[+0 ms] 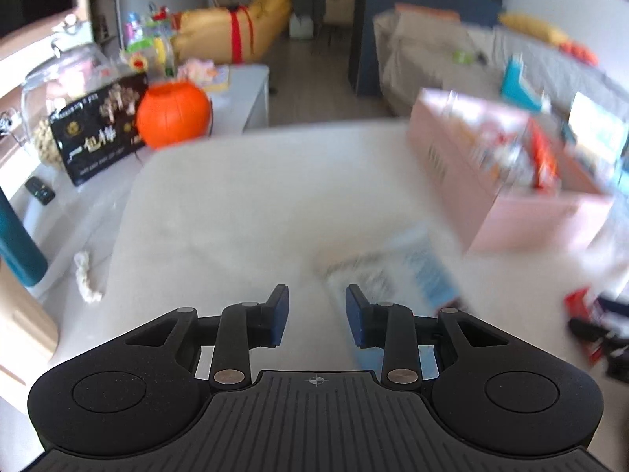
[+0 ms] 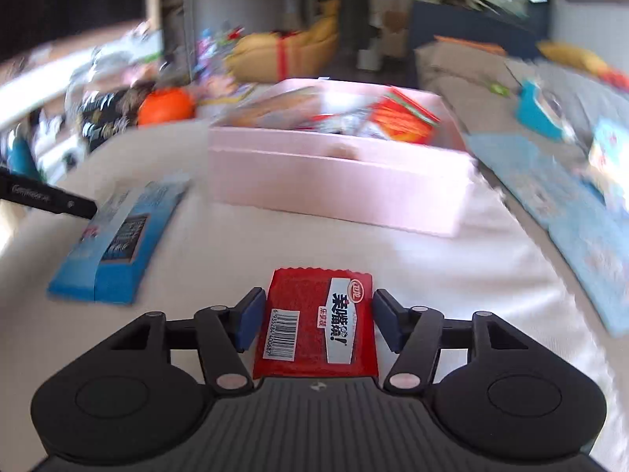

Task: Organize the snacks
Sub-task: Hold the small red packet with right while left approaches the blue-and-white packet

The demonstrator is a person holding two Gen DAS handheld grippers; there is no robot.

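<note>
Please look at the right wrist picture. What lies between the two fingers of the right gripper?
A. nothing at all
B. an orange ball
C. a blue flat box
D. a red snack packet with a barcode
D: the red snack packet with a barcode lies between the fingers of the right gripper, while the blue box lies apart on the white surface, further left.

A pale pink box (image 2: 338,181) is showing red, orange and silver wrappers inside. A red packet (image 2: 314,326) is carrying a white label with black characters and a black-and-white barcode. A blue packet (image 2: 118,247) is fading to white at its far end, with a dark printed panel. An orange ball (image 1: 173,114) is glowing beside a black box (image 1: 98,133) with pale lettering. The cloth (image 1: 243,204) is looking off-white.
</note>
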